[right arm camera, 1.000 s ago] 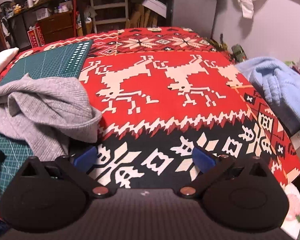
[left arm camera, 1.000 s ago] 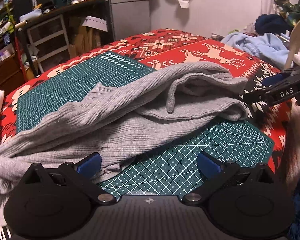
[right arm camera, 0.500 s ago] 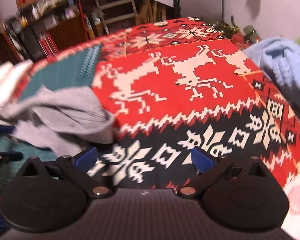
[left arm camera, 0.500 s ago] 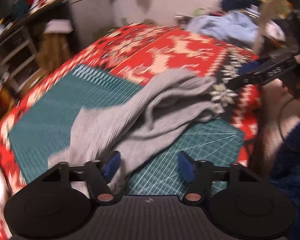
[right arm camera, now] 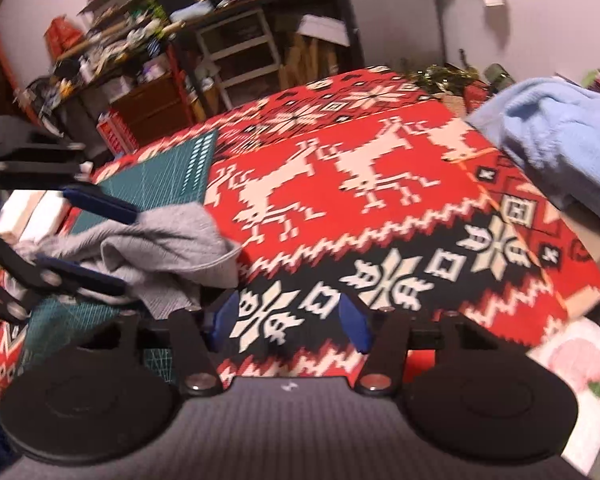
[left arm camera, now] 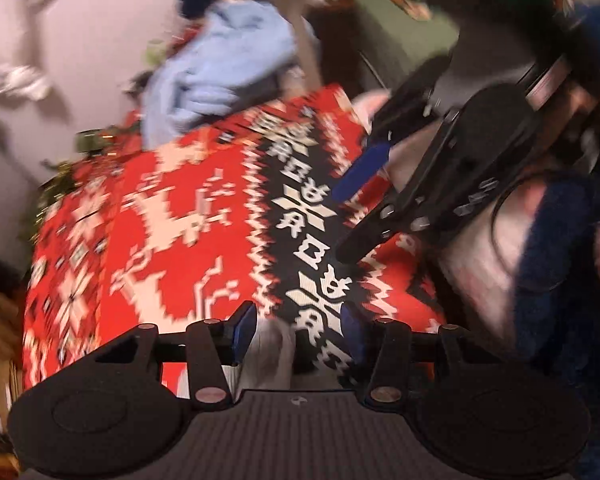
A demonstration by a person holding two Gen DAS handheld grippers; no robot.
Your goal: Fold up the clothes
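A grey ribbed sweater [right arm camera: 160, 240] lies bunched at the right end of the green cutting mat [right arm camera: 172, 172], on the red patterned tablecloth [right arm camera: 380, 240]. My left gripper [left arm camera: 297, 330] is open with its fingers half drawn in. A fold of the grey sweater [left arm camera: 272, 354] sits between them, against the left finger only. From the right wrist view the left gripper [right arm camera: 130, 252] straddles the bunched cloth. My right gripper [right arm camera: 288, 318] is open and narrowed too, low over the tablecloth with nothing between its fingers. The sweater's edge is just left of it. The left wrist view is blurred.
A light blue garment [right arm camera: 560, 140] is heaped at the table's far right corner. Folded white cloth [right arm camera: 28, 216] lies at the left end. Cluttered shelves [right arm camera: 220, 40] stand behind the table. A person's fuzzy dark blue sleeve [left arm camera: 560, 260] is beside the right gripper [left arm camera: 340, 226].
The left gripper has swung fast to the right, onto the sweater's right end, and its fingers have drawn closer. The right gripper's fingers have narrowed too. The sweater has bunched up.
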